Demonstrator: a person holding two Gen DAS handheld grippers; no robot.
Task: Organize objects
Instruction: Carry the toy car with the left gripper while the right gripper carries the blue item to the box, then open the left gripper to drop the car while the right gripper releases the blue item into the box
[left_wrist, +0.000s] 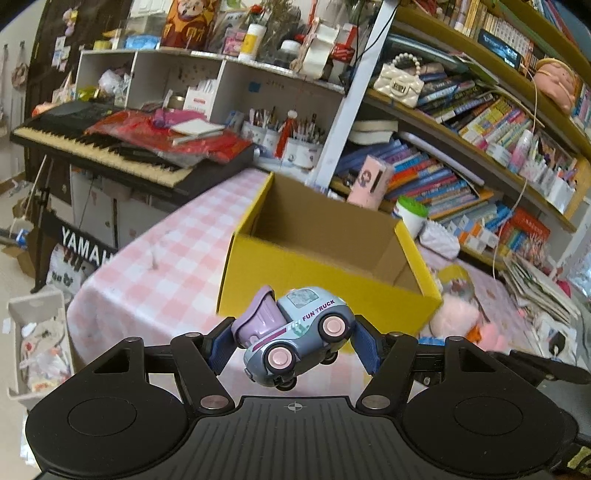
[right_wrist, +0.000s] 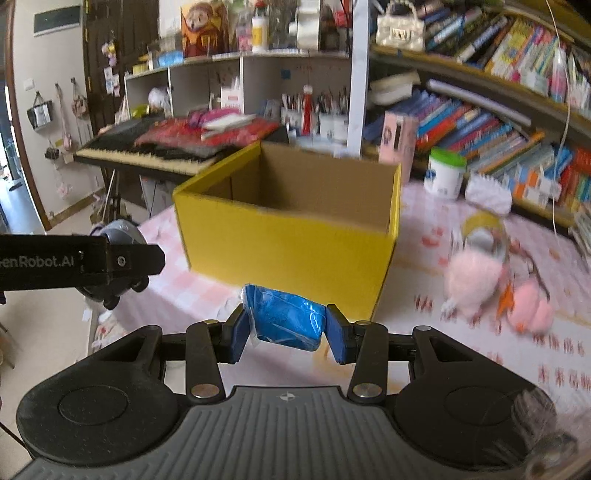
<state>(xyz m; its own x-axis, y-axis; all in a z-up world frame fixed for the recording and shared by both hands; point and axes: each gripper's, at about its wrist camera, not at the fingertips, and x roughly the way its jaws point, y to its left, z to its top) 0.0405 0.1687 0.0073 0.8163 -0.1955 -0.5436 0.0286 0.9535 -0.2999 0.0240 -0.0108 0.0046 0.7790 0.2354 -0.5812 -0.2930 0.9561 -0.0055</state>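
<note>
My left gripper (left_wrist: 293, 338) is shut on a blue and purple toy truck (left_wrist: 295, 332) marked FUN TRUCK and holds it tilted above the pink checked table, just short of the open yellow cardboard box (left_wrist: 325, 280). My right gripper (right_wrist: 288, 326) is shut on a blue plastic-wrapped bundle (right_wrist: 286, 319), held in front of the same yellow box (right_wrist: 288, 240). The left gripper with the truck (right_wrist: 118, 236) also shows at the left edge of the right wrist view. The box's floor is hidden from both views.
Pink plush toys (right_wrist: 495, 291) and a yellow-rimmed item (right_wrist: 484, 229) lie on the table right of the box. A white tub with a green lid (right_wrist: 445, 173) stands behind. Bookshelves (left_wrist: 480, 147) run along the right. A Yamaha keyboard (left_wrist: 122, 147) stands at the left.
</note>
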